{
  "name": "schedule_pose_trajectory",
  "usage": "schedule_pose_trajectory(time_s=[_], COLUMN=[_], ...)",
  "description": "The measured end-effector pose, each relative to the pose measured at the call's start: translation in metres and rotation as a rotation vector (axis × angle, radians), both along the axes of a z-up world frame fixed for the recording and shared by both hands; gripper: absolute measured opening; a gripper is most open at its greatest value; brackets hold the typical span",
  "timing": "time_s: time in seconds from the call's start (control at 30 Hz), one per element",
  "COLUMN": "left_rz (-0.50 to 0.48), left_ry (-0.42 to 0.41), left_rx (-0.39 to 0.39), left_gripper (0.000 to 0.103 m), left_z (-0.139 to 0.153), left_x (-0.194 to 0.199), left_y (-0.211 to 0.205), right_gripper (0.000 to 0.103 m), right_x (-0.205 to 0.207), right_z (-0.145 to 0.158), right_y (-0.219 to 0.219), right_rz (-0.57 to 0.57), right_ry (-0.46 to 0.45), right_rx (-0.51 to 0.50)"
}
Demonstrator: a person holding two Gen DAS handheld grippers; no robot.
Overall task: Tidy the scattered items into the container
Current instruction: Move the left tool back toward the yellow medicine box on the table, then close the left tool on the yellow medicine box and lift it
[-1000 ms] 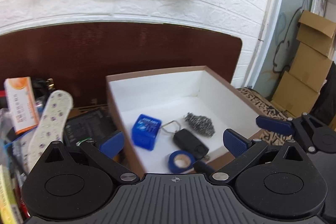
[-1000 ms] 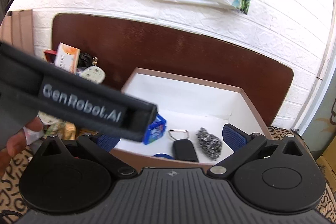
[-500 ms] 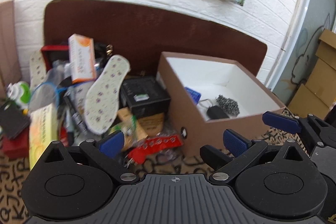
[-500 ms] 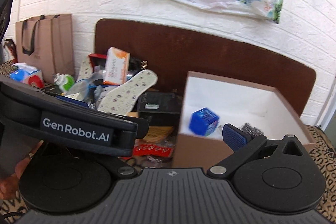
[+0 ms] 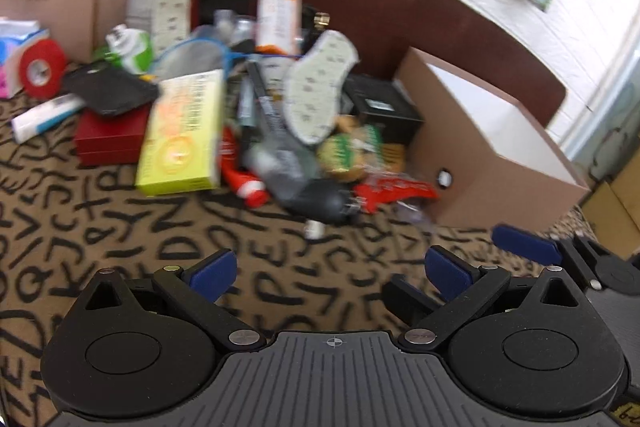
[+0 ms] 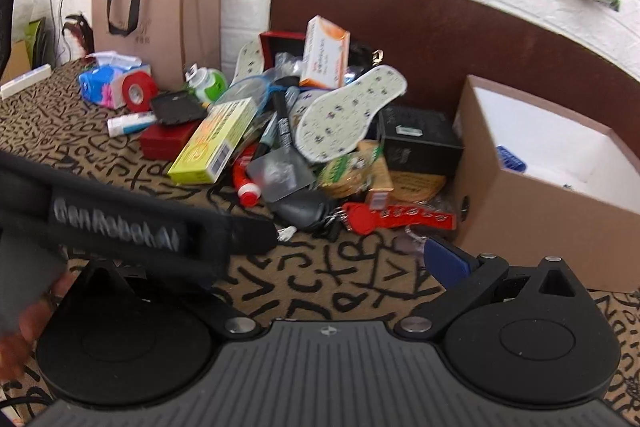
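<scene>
Two tools hover above the letter-patterned brown bench cloth (image 5: 120, 227), neither touching anything. The left tool (image 5: 328, 269) has its blue-padded fingers (image 5: 212, 273) spread wide and empty, aimed toward 12 o'clock at a heap of clutter. The right tool (image 6: 344, 263) shows only one blue finger pad (image 6: 444, 261), the other being hidden behind the left tool's black body with white lettering (image 6: 120, 227), so whether it is released or clenched cannot be told; nothing sits against the visible pad. The brown cardboard box with white lining (image 6: 532, 211) stands at 2 o'clock in both views, and a blue item (image 6: 510, 157) lies inside it. In the heap, at 11 to 12 o'clock, lie a white spotted shoe insole (image 6: 348, 113), a yellow-green carton (image 6: 216, 141), a black square box (image 6: 416, 141), a red flat packet (image 6: 400, 217) and an orange-and-white carton (image 6: 324, 53). A red tape roll (image 6: 138, 91) rests at 10 o'clock.
</scene>
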State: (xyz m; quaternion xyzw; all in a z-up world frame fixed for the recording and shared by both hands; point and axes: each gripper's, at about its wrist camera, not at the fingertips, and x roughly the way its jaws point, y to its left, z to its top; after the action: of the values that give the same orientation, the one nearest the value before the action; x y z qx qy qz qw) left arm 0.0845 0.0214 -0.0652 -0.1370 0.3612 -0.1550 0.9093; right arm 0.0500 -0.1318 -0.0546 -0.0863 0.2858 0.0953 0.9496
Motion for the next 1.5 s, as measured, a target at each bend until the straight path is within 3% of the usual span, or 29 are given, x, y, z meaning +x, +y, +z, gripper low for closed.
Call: schedule_pose_trajectory(time_s=[0.23, 0.47, 0.83, 1.17, 1.23, 1.37, 1.5], left_rz=[0.075, 0.119, 0.106, 0.011, -0.004, -0.003, -0.002], left_ry=[0.009, 0.036, 0.083, 0.136, 0.134, 0.144, 0.144], left_rx=[0.005, 0.004, -0.019, -0.047, -0.040, -0.036, 0.002], left_gripper=[0.103, 0.098, 0.094, 0.093, 0.090, 0.077, 0.068], left_z=[-0.009, -0.021, -0.036, -0.046, -0.046, -0.046, -0.044], left_x=[0.018, 0.042, 0.089, 0.123, 0.126, 0.126, 0.118], left_y=[0.031, 0.055, 0.082, 0.087, 0.089, 0.091, 0.084], right_gripper=[0.102, 0.092, 0.083, 0.073, 0.071, 0.052, 0.049], right_x=[0.018, 0.043, 0.080, 0.099, 0.100, 0.105, 0.100], right_z=[-0.013, -0.022, -0.031, -0.041, -0.042, -0.044, -0.043], right_y=[0.011, 0.025, 0.067, 0.099, 0.102, 0.102, 0.098], right_rz=[0.032, 0.077, 0.208, 0.321, 0.337, 0.331, 0.329], right_ry=[0.023, 0.054, 0.059, 0.047, 0.045, 0.068, 0.081], right_rx=[0.029, 0.070, 0.057, -0.020, -0.031, -0.019, -0.017])
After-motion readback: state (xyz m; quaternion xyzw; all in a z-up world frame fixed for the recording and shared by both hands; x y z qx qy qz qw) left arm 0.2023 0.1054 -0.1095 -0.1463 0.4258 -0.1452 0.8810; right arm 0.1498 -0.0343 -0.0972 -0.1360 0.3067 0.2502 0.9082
